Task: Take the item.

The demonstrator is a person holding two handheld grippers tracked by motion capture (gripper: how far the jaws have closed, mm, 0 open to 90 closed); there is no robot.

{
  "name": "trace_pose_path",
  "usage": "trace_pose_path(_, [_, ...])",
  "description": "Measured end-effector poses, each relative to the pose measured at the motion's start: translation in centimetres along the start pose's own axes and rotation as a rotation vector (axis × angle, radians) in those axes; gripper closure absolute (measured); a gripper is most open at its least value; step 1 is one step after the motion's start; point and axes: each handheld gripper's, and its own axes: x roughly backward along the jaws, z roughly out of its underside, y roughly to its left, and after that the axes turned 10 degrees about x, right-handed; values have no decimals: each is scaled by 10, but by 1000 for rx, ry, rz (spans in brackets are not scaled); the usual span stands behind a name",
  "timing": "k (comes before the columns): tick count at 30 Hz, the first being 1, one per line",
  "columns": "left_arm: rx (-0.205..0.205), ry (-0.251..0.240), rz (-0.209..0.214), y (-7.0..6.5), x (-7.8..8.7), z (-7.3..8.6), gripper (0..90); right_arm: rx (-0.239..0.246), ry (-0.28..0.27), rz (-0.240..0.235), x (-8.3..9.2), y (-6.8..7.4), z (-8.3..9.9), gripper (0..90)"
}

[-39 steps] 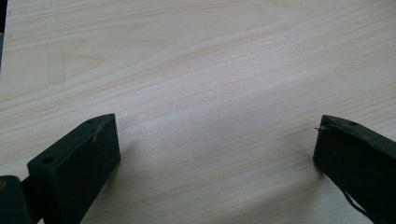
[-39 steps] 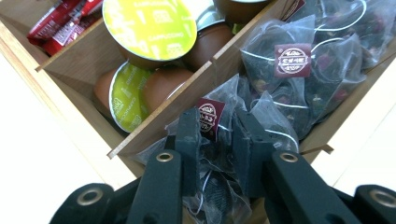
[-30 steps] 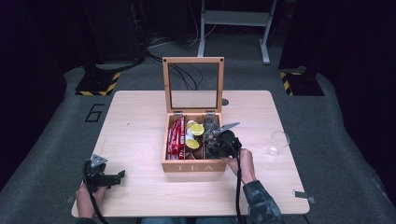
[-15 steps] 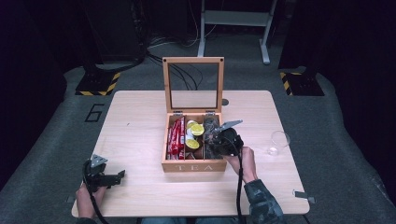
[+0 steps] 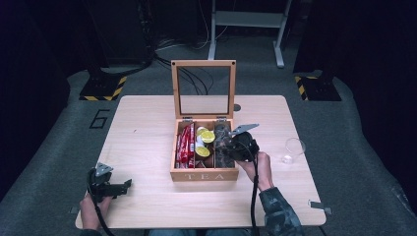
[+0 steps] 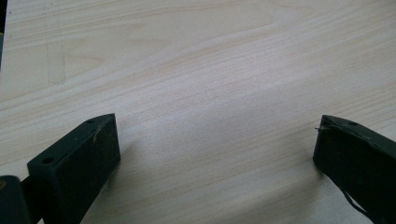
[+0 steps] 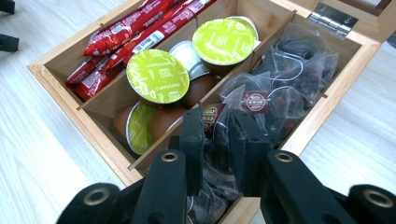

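Down between the two black jaws of the right gripper (image 7: 218, 140), a clear tea bag (image 7: 215, 135) with a small dark label was pinched, the jaws nearly together and closed on its thin film. This tea bag lay at the near end of the right compartment of the wooden tea box (image 7: 84, 123), among other pyramid tea bags (image 7: 289, 79) with dark leaves and white strings. In the middle compartment, just beside the jaws, stood coffee capsules (image 7: 158, 77) with lime green lids marked CAPPUCCINO, some upright and some tilted on their brown sides. The left compartment held red stick packets (image 7: 135, 28) lying along its length.

From the high view, the right gripper (image 5: 235, 145) was over the right part of the tea box (image 5: 204, 174), which carried the word TEA on its front wall, and its glass lid (image 5: 203, 88) stood open and upright at the back. The right hand (image 5: 259, 164) held the gripper from the near side. An empty clear glass (image 5: 294, 149) stood on the table (image 5: 147, 128) well apart to the right of the box.

The left gripper (image 5: 110, 186) was near the front left corner of the table, held by the left hand (image 5: 91, 209). In the left gripper view its jaws were wide apart, with bare pale wood (image 6: 210, 93) between them and nothing held
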Motion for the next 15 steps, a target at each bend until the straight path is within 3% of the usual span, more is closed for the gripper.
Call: trace_pose_path(15, [0,0,0,0,0,0,3,0,-15,29,21,-7,-5,770])
